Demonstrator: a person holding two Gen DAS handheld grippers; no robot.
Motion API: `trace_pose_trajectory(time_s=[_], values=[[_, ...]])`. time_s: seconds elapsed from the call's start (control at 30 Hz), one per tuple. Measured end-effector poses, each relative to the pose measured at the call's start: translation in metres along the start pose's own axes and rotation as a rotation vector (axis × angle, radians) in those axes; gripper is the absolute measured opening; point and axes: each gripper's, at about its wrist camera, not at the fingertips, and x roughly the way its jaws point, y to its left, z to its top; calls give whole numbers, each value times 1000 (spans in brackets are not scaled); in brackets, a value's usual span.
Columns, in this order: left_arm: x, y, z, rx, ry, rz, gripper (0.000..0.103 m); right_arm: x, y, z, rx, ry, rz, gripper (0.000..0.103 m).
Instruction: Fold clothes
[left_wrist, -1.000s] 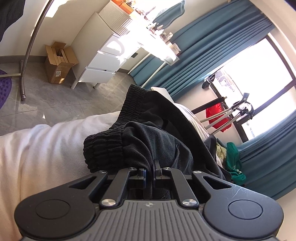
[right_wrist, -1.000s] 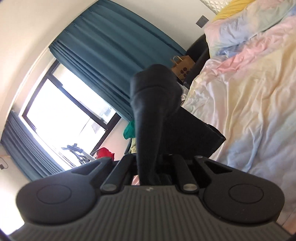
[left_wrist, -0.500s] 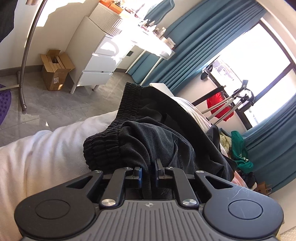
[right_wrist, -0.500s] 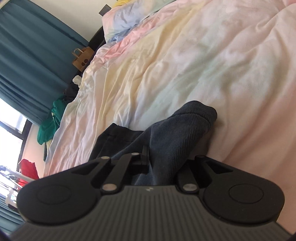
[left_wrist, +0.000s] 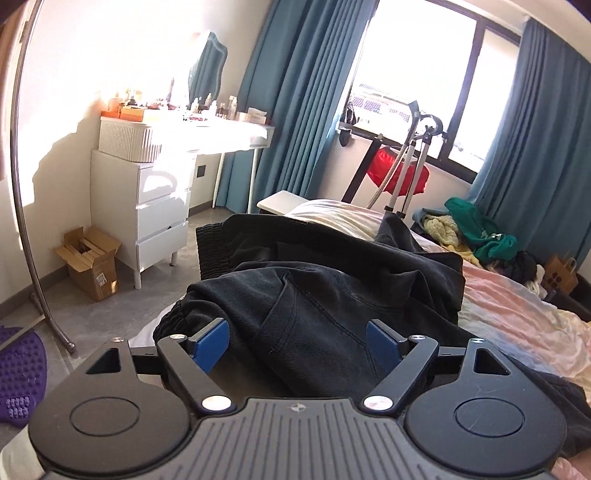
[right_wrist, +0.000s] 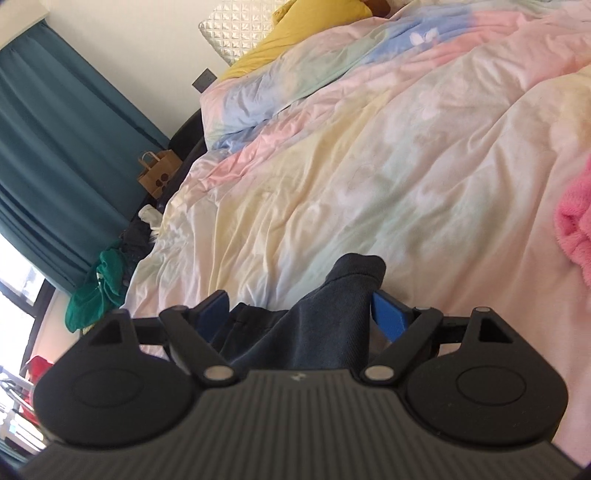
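In the left wrist view the left gripper (left_wrist: 296, 341) is nearest, its jaws opening and already standing wide, the blue pads (left_wrist: 210, 344) well apart. Dark trousers (left_wrist: 317, 306) lie bunched on the bed between and beyond the pads, and neither pad presses on the cloth. The ribbed elastic waistband (left_wrist: 210, 247) of the trousers hangs at the bed's near left edge. Beyond the trousers the pastel duvet (left_wrist: 517, 314) runs off to the right, with a heap of green and yellow clothes (left_wrist: 476, 229) at its far side and a brown paper bag (left_wrist: 561, 275) behind that. On the floor to the left stand a cardboard box (left_wrist: 90, 267) and a white chest of drawers (left_wrist: 155, 206); a purple mat (left_wrist: 20, 373) lies at the left edge. Farther off are a white dressing table (left_wrist: 229, 134), teal curtains (left_wrist: 303, 92) and a bright window (left_wrist: 417, 74).

In the right wrist view the right gripper (right_wrist: 299, 315) is nearest, its jaws also opening and spread wide. A fold of the same dark trousers (right_wrist: 325, 325) rises between the blue pads (right_wrist: 388, 317), its peak leaning toward the right pad; whether it touches that pad I cannot tell, and nothing clamps it. Past it the duvet (right_wrist: 369, 166) spreads away, a pink fluffy item (right_wrist: 576, 225) lies at the right edge, and a yellow pillow (right_wrist: 295, 33) rests at the head of the bed.
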Motion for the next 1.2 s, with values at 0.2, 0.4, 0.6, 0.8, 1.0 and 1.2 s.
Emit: trace_pose_trajectory(time_s=[0.2,0.4,0.6,0.8,1.0,1.2], values=[[-1,-55,-5,99,-24,-81,84,-42,16,5,-110,-193,3,86],[53,-124,-13,215,47,-184,85,-86,57,-24,-281,-83,300,86],[138,-181,-17,279,164,-212,83,-96,101,-79,-467,155,465,86],[234,-245,-14,475,180,-204,78,-85,116,-110,-517,242,462,86],[334,-305,-3,541,187,-171,77,-62,119,-125,-480,290,440,86],[414,-358,-6,542,168,-107,83,-35,121,-134,-459,303,404,86]])
